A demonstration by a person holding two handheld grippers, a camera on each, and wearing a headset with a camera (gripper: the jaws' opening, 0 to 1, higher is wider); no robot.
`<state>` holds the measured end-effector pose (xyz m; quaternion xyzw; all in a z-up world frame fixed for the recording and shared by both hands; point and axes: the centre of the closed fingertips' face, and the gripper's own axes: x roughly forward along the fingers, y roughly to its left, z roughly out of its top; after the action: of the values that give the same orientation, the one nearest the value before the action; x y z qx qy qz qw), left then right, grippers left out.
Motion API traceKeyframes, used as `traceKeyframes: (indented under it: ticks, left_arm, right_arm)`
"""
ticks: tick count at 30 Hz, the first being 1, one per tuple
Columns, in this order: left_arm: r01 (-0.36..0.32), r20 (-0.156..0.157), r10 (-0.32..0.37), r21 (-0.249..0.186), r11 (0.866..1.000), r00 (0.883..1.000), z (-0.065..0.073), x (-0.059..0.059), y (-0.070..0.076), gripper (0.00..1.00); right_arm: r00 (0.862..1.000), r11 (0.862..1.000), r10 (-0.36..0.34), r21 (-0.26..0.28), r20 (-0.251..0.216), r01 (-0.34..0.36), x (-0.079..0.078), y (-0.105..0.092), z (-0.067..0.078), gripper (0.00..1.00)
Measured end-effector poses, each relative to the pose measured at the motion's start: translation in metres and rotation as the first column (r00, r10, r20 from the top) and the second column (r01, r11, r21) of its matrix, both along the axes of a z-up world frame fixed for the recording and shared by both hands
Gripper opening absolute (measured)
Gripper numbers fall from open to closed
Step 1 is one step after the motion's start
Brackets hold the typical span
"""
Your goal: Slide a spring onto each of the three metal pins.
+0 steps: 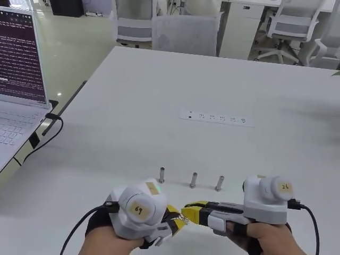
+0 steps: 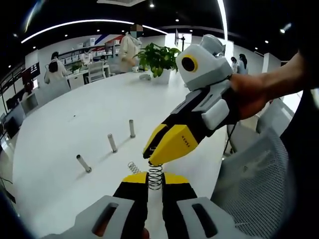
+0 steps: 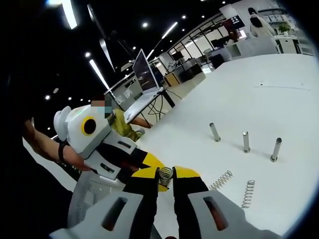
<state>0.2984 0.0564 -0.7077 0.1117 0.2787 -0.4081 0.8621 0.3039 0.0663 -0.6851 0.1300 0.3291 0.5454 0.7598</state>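
Note:
Three bare metal pins stand upright in a row on the white table: left pin (image 1: 162,174), middle pin (image 1: 193,180), right pin (image 1: 219,183). In front of them the two grippers meet tip to tip. My left gripper (image 2: 155,178) is shut on a small steel spring (image 2: 155,175) that stands up between its yellow jaws. My right gripper (image 2: 152,155) comes in from the right and pinches the spring's upper end. In the right gripper view the same spring (image 3: 165,175) sits end-on between the right gripper (image 3: 165,174) jaws. Two more springs (image 3: 221,180) (image 3: 247,193) lie flat on the table short of the pins.
A power strip (image 1: 217,117) is set into the table beyond the pins. An open laptop (image 1: 16,79) with a black cable (image 1: 50,125) sits at the far left edge. Office chairs (image 1: 186,32) stand behind the table, and a potted plant (image 2: 159,57) stands at one end.

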Motion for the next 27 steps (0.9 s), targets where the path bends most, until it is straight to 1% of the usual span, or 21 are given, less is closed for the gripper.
traceKeyframes:
  ticks: [2,7,10,14,16,19,21,23,27]
  left_arm:
    - [-0.004,0.007,0.004,-0.013,1.0,1.0,0.002,0.002,-0.001,0.02]
    - [-0.004,0.032,0.006,-0.062,0.998,0.999,0.01,0.007,-0.004,0.02]
    - [-0.006,0.044,0.01,-0.083,0.997,0.999,0.015,0.011,-0.005,0.02]
    - [-0.008,0.062,0.014,-0.099,0.995,0.998,0.019,0.015,-0.008,0.02]
    - [-0.008,0.063,0.015,-0.105,0.994,0.998,0.021,0.016,-0.009,0.02]
    - [-0.01,0.063,0.018,-0.116,0.993,0.998,0.022,0.019,-0.01,0.03]
    - [-0.012,0.063,0.02,-0.122,0.992,0.998,0.023,0.019,-0.01,0.03]
    - [-0.011,0.063,0.018,-0.115,0.993,0.998,0.021,0.02,-0.01,0.03]
    - [-0.012,0.06,0.02,-0.121,0.993,0.998,0.022,0.019,-0.01,0.02]
  right_arm:
    - [1.0,1.0,0.0,-0.002,0.002,0.0,0.002,0.0,0.002,0.09]
    - [1.0,1.0,0.0,-0.013,0.022,0.0,0.007,-0.003,0.011,0.08]
    - [0.999,1.0,0.0,-0.026,0.044,0.001,0.01,-0.004,0.016,0.08]
    - [0.997,0.999,0.014,-0.052,0.079,-0.01,0.013,-0.005,0.022,0.08]
    - [0.995,0.997,0.03,-0.071,0.099,-0.023,0.014,-0.005,0.023,0.08]
    - [0.992,0.996,0.044,-0.085,0.116,-0.034,0.015,-0.005,0.024,0.08]
    - [0.992,0.996,0.045,-0.084,0.121,-0.035,0.016,-0.005,0.025,0.08]
    - [0.993,0.997,0.036,-0.066,0.115,-0.028,0.018,-0.005,0.029,0.08]
    - [0.991,0.997,0.045,-0.071,0.125,-0.037,0.017,-0.005,0.031,0.08]
